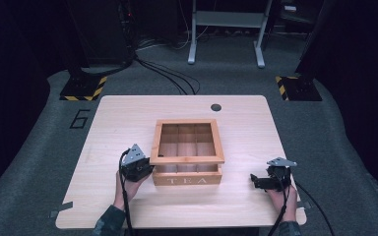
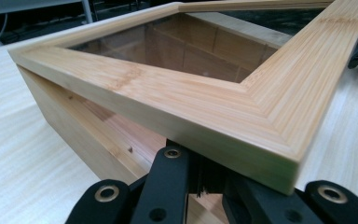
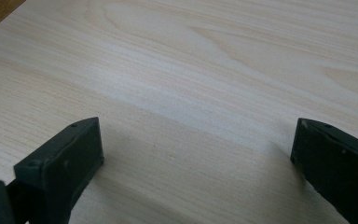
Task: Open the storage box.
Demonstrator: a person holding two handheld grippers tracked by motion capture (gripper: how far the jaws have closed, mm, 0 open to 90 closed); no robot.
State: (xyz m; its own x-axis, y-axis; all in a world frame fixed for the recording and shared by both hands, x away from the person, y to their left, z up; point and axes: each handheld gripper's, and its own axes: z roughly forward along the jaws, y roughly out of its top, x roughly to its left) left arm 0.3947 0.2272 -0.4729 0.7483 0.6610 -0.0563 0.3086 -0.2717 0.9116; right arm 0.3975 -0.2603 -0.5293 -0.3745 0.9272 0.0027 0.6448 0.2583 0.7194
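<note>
High view: a pale wooden table (image 1: 128, 196) with rounded corners stands on grey carpet; a dark round cable hole (image 1: 216, 107) sits at its 12 o'clock edge, and a grey metal desk frame (image 1: 226, 29) stands well beyond. Nothing lies between the grippers and the box.

At the table's centre sits a square bamboo tea box (image 1: 187, 180) with "TEA" lettered on its front wall and nine compartments inside. Its glass-paned bamboo lid (image 1: 187, 160) is tilted, front edge lifted clear of the box front.

The left gripper (image 1: 147, 167), at 9 o'clock of the box, has its jaws closed together beneath the lid's near left corner (image 2: 261, 154), touching its underside; whether they pinch anything cannot be told.

The right gripper (image 1: 256, 181), at 4 o'clock of the box, rests low over bare table with jaws spread wide, holding nothing.
</note>
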